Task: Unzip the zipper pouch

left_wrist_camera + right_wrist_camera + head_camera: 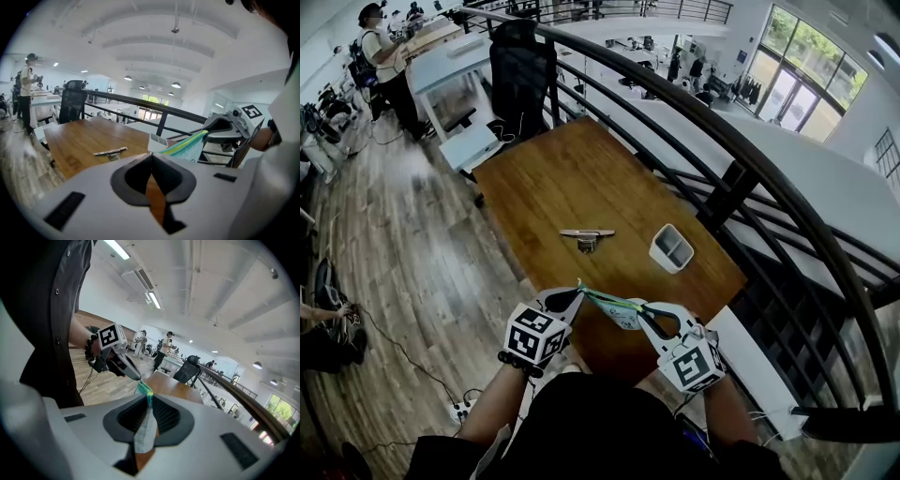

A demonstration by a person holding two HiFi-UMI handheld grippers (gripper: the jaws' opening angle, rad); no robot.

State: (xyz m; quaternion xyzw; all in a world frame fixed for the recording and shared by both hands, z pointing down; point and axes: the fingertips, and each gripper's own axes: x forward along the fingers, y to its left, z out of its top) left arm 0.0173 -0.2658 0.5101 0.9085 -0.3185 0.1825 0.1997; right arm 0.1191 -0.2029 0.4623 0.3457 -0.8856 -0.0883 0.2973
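Both tongs clenched, we hold the zipper pouch (617, 309) aloft over the table (553, 178): right gripper (641, 315) on limp, light fabric, left gripper (578, 290) pinching the zip-edge tip, likely the firmest hold.

One brown wooden tabletop (553, 187) carried one white two-compartment plastic tray (672, 247) and one small silvery metal clip (587, 236). Above the tabletop's near edge were two tools, the left tool (578, 288) and the right tool (643, 310), and one pale fabric pouch edged green and yellow (621, 314). One black office chair (520, 66) stood at the tabletop's far end.
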